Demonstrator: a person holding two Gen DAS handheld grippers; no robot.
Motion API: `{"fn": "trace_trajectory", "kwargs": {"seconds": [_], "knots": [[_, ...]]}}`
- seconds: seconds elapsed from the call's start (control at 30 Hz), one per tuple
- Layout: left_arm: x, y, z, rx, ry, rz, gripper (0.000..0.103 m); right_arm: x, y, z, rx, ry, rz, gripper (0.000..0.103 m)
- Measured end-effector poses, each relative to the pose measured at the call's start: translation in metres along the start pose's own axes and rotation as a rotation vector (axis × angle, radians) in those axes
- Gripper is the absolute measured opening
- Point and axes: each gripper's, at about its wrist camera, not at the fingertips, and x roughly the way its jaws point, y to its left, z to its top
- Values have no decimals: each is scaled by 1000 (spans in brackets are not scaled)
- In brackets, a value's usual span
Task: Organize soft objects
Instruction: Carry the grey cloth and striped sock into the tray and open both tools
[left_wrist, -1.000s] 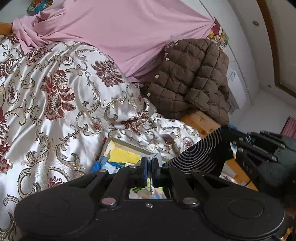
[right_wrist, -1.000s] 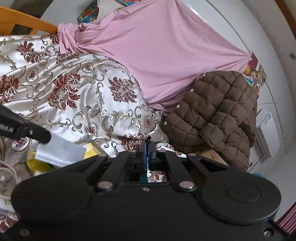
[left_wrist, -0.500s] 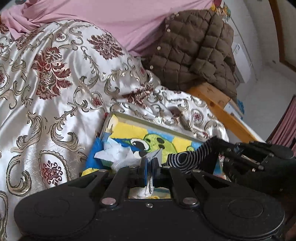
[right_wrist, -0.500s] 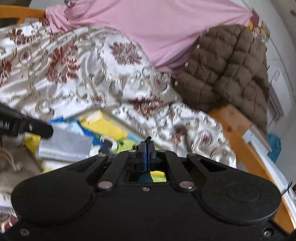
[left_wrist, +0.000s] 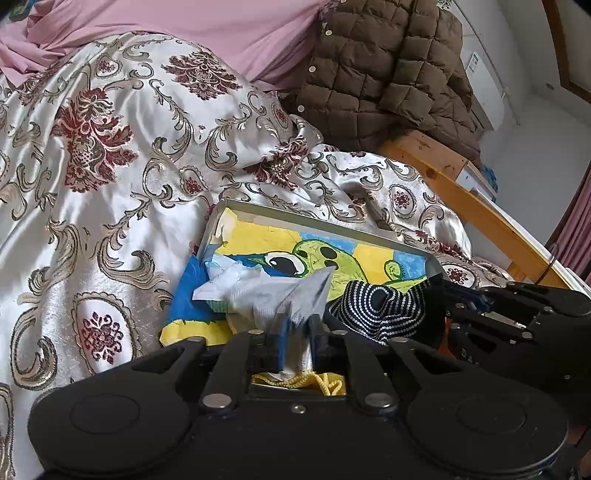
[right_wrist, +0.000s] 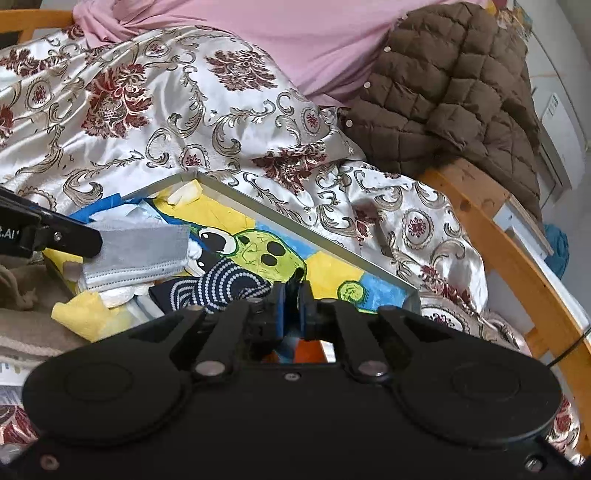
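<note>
1. You are holding the left gripper (left_wrist: 297, 328) over the near left part of the tray (left_wrist: 317, 218), its jaws nearly closed on a grey face mask (left_wrist: 266, 295), which is fanning out limply ahead of the pads.
2. You are holding the right gripper (right_wrist: 291, 295) at the near right of the tray, its jaws pinched almost shut on a dark edge of what looks like the striped sock (right_wrist: 218, 284); the rest of the sock is lying bunched on the cartoon print just left of the jaws.
3. The tray is resting on the satin bedspread (left_wrist: 110, 155), with a brown quilted jacket (left_wrist: 380, 70) and a pink sheet (left_wrist: 221, 33) at the far side of the bed.
4. Both items look light, thin and floppy, so expect them to be draping and swinging, not keeping any shape; the mask's pleats may be slipping between the pads.
5. I would judge the mask's stitched edge or ear loop, and the sock's cuff, as the firmer places to pinch.
6. A yellow cloth (right_wrist: 83, 314) and white tissue (right_wrist: 118, 293) are crowding the near left, so a loose fold could be snagging them.
</note>
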Motion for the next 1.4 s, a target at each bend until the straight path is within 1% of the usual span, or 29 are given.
{"fn": "trace_trajectory", "kwargs": {"seconds": [0.1,0.17,0.2,0.23,0.27,0.3,0.37,0.43,0.47,0.5,0.53,0.57,0.63,0.67,0.7,0.73,0.77,0.83,0.97,1.07,1.2,1.4], "knots": [[-1,-1,1,-1,5,5,18,-8,-8,-1,21,-1,-2,12],[-2,-2,1,4,0,2,18,-11,-13,0,32,0,0,22],[-3,-3,1,6,-5,2,19,-13,-14,0,36,-2,1,25],[-4,-5,2,10,-10,1,22,-16,-17,1,40,-5,0,31],[-7,-6,2,14,-18,0,24,-19,-19,1,48,-9,-1,35],[-9,-8,3,17,-24,0,29,-24,-21,2,59,-13,-2,36],[-14,-13,4,26,-42,-3,38,-34,-27,2,92,-25,2,44],[-20,-18,5,41,-63,-1,51,-46,-34,3,126,-40,2,49],[-22,-20,5,44,-72,1,54,-53,-38,3,144,-50,-4,53],[-26,-22,6,46,-84,2,57,-59,-41,2,162,-59,-11,55],[-30,-24,6,48,-98,0,61,-66,-44,2,184,-68,-16,60],[-34,-27,7,50,-116,-1,63,-73,-48,2,208,-76,-18,64],[-44,-33,7,56,-155,-1,71,-88,-56,1,249,-98,-17,71],[-50,-36,8,64,-177,-4,72,-97,-60,0,264,-112,-16,77],[-56,-40,8,72,-194,-6,75,-105,-64,-1,274,-124,-14,81],[-61,-43,8,79,-209,-6,78,-113,-67,-2,285,-139,-12,88],[-67,-47,8,86,-224,-4,81,-121,-69,-4,298,-159,-9,92],[-81,-54,5,102,-255,5,88,-134,-75,-7,317,-190,-2,95],[-106,-64,-4,151,-298,20,94,-158,-81,-16,356,-229,-1,102],[-122,-70,-10,192,-309,14,101,-174,-86,-22,386,-244,-4,102],[-139,-79,-16,253,-326,-3,102,-194,-92,-37,426,-253,-13,102],[-157,-90,-30,274,-335,-5,102,-217,-97,-57,448,-270,-14,102]]}}
